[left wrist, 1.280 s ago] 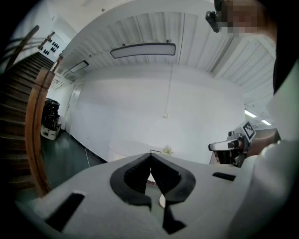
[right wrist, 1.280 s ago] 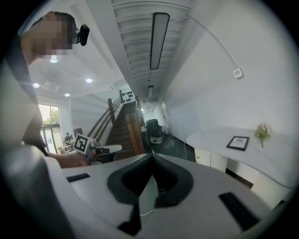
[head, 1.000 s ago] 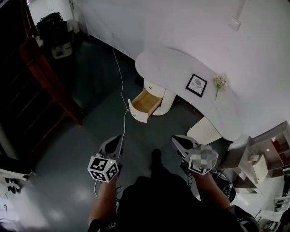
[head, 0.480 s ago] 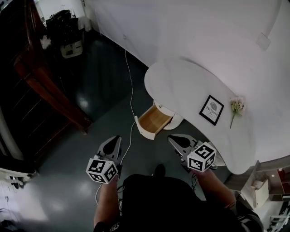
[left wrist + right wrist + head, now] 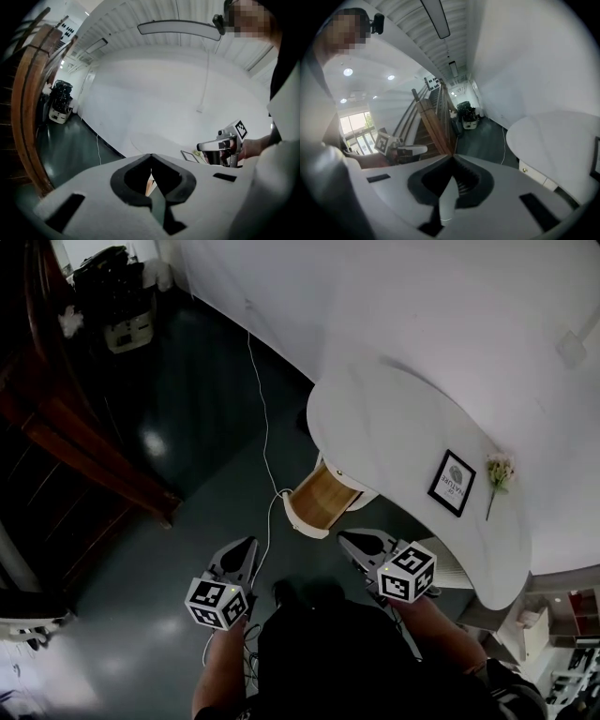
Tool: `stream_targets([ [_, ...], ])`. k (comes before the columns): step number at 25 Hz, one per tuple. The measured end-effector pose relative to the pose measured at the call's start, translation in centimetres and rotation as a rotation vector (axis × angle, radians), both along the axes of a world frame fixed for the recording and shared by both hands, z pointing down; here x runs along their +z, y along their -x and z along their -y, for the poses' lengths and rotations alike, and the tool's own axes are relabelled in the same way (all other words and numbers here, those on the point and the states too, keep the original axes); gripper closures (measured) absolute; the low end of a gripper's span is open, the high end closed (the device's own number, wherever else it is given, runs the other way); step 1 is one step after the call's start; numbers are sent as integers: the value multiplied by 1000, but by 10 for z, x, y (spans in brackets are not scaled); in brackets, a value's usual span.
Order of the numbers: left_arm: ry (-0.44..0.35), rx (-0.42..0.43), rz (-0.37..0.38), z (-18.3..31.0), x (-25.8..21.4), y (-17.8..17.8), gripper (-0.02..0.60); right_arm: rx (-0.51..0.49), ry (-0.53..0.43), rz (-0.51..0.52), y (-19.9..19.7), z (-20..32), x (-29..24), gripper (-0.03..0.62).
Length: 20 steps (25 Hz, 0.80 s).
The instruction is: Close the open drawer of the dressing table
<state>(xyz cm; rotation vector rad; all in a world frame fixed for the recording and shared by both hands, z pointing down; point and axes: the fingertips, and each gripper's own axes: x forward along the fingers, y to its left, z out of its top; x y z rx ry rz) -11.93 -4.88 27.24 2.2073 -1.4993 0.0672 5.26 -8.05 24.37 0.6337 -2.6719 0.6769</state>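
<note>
1. Drawer (image 5: 319, 498) is standing open under the white bench (image 5: 403, 418), its wooden inside showing.
2. Left gripper (image 5: 246, 549) and right gripper (image 5: 354, 542) are hovering nearby, each pressed together and empty.
3. Pushing squarely on the drawer's front is probably going to avoid jamming.

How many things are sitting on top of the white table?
2: a framed picture on the table's right part, and a flower sprig just right of it. None seem hidden.
</note>
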Motion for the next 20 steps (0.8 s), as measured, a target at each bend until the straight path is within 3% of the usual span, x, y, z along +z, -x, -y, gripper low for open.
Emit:
stream_targets([
  [8,86,62,-52,32,56,8,572,43,100,-11,35,18,51,588],
  [13,146,28,-63,47,104,19,572,-20,138,-63,51,25,98,588],
  [20,207,69,-44,67,184,10,572,-51,217,-100,59,31,185,588],
])
